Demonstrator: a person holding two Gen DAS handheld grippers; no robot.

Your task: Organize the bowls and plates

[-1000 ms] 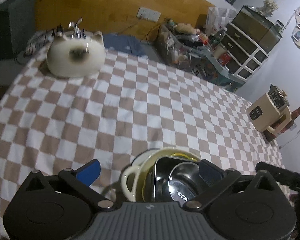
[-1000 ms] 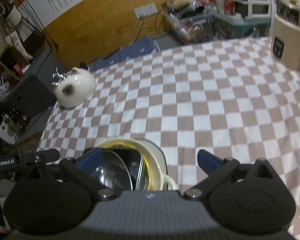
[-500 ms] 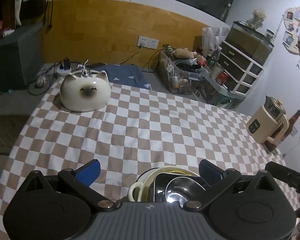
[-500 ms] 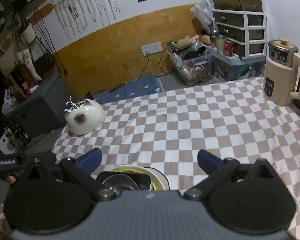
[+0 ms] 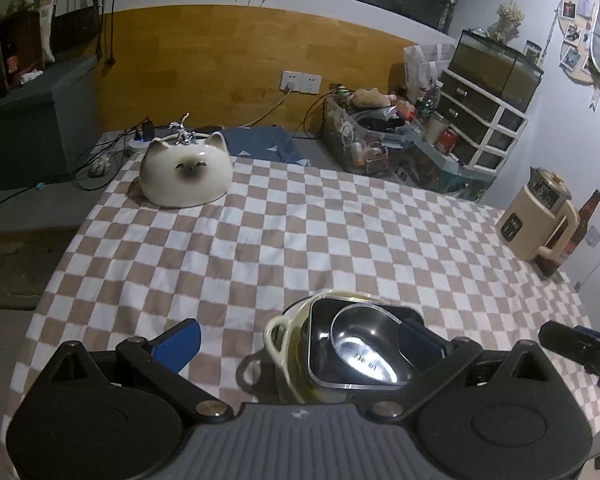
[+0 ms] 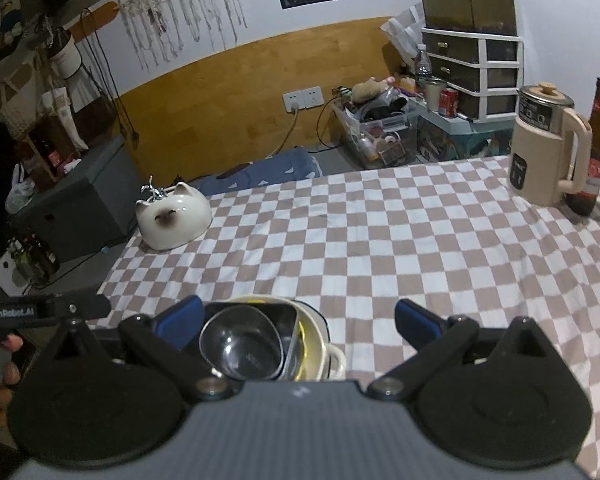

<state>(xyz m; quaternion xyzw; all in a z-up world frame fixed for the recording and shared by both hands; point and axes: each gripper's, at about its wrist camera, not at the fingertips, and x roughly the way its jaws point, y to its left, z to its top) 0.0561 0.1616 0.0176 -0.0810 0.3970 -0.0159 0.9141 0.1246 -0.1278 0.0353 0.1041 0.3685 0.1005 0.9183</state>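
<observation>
A nested stack stands on the checked tablecloth (image 5: 300, 232) near the front edge. It is a cream bowl (image 5: 277, 342) with handles, a black square dish (image 5: 320, 320) inside it, and a steel bowl (image 5: 364, 356) on top. My left gripper (image 5: 300, 340) is open and held above and behind the stack, holding nothing. My right gripper (image 6: 298, 322) is also open and holds nothing; the steel bowl (image 6: 240, 344) and cream bowl (image 6: 318, 344) show just inside its left finger. A white cat-faced bowl (image 5: 186, 174) lies upside down at the far left corner.
A beige electric kettle (image 6: 540, 156) and a brown bottle (image 6: 598, 148) stand at the table's far right. Beyond the table are a blue cushion (image 6: 268, 172), clutter bins and drawers. A hand (image 6: 0, 360) holds the left gripper's handle.
Both grippers have lifted and drawn back from the stack, so more of the room shows. The stack stays put on the cloth.
</observation>
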